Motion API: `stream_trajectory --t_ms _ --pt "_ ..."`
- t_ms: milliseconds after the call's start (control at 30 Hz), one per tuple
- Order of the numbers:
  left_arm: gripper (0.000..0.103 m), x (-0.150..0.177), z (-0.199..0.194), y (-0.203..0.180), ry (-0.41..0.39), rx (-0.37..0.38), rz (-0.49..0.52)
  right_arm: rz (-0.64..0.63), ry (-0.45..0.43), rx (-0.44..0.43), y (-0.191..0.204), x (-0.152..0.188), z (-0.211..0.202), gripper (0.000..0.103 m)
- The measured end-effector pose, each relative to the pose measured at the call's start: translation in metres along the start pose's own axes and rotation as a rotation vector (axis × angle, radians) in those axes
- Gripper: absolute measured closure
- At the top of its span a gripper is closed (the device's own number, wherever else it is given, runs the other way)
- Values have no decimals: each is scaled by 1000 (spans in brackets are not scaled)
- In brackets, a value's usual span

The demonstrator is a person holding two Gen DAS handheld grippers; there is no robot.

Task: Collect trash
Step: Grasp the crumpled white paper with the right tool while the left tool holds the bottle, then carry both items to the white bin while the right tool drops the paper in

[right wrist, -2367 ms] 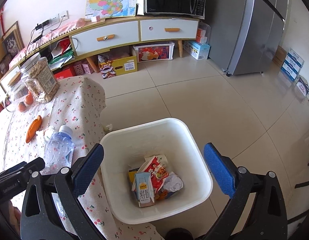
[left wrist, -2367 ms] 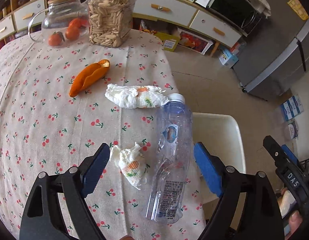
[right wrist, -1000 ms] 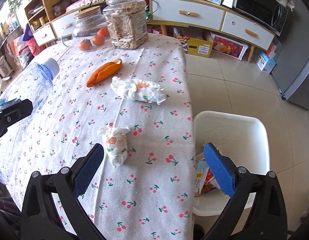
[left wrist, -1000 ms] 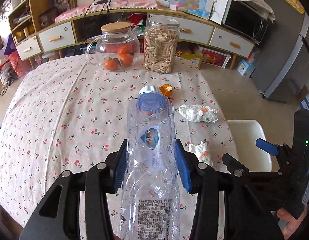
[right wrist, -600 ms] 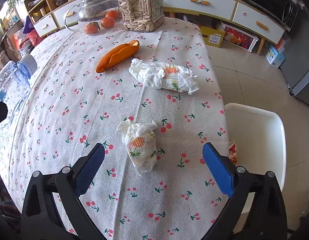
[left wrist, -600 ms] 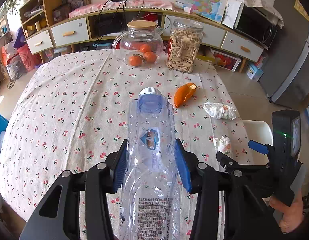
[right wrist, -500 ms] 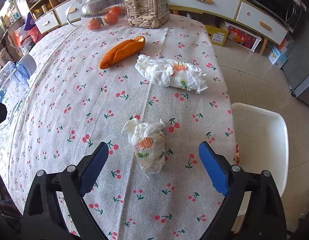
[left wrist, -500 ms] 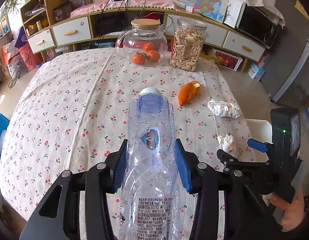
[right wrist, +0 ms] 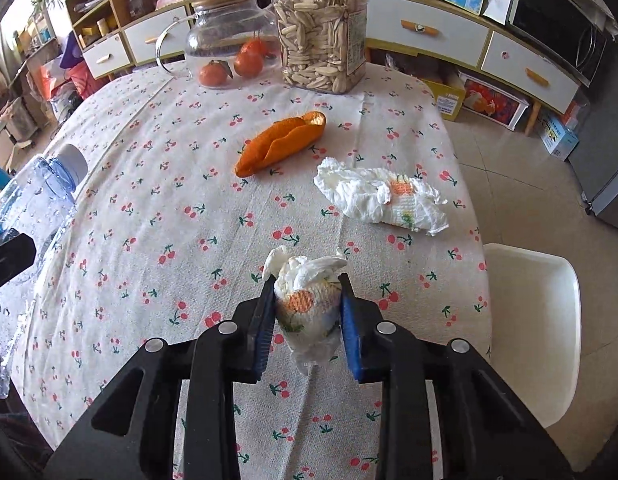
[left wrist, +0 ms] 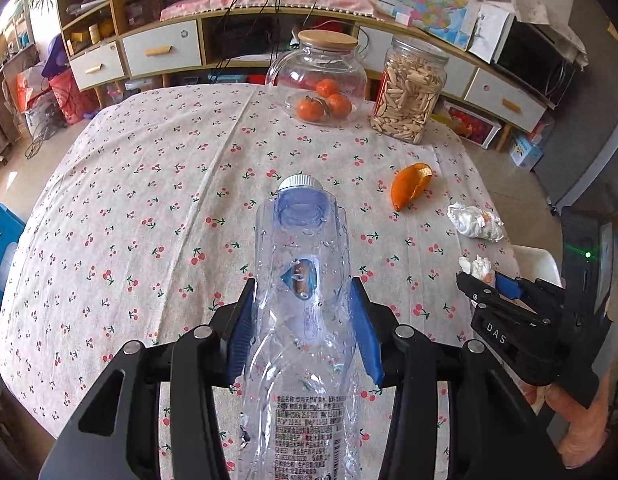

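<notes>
The right hand-held gripper [right wrist: 307,312] is closing its blue ribbed pads on a crumpled paper napkin [right wrist: 307,304], a soft white wad with an orange printed patch, and both pads already touch its sides. The wad sits low over the tabletop [right wrist: 149,200], which is covered in a woven cream cloth dotted with small red cherries.

The left hand-held gripper [left wrist: 301,332] is clenched on a clear plastic bottle [left wrist: 305,320]. Its blue pads press the ridged, dented body near the middle, the white cap points away from the camera, and droplets cling to the inside of the thin wall. A printed label wraps the lower part. The bottle is held above the cloth, not resting on it.

Beyond the held wad lies a second napkin [right wrist: 381,198], longer and flatter, rumpled, with the same orange print, near the tabletop's right edge. Just past it to the left is a curled piece of orange peel [right wrist: 281,142], boat-shaped with a pitted skin. At the far side stand a round glass pot [right wrist: 225,44] with a wooden lid holding tangerines, and a square clear jar [right wrist: 323,28] packed with pale seeds, side by side.

Off the right edge, lower down, is the smooth white plastic rim of a bin [right wrist: 549,280] with rounded corners.
</notes>
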State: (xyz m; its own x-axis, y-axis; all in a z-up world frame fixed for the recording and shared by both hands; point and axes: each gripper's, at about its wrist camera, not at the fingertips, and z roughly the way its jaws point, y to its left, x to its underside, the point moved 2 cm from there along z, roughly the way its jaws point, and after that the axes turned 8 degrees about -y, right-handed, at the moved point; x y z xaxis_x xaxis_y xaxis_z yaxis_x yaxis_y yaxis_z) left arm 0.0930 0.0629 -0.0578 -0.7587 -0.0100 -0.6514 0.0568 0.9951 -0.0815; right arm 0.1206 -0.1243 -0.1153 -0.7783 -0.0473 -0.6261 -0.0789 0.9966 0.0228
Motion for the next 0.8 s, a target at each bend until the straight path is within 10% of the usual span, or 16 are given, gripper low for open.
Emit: stream_trajectory --t_ms 800 --pt "58 -10 -5 -7 -37 -6 -13 41 -160 -34 -1 -20 -41 75"
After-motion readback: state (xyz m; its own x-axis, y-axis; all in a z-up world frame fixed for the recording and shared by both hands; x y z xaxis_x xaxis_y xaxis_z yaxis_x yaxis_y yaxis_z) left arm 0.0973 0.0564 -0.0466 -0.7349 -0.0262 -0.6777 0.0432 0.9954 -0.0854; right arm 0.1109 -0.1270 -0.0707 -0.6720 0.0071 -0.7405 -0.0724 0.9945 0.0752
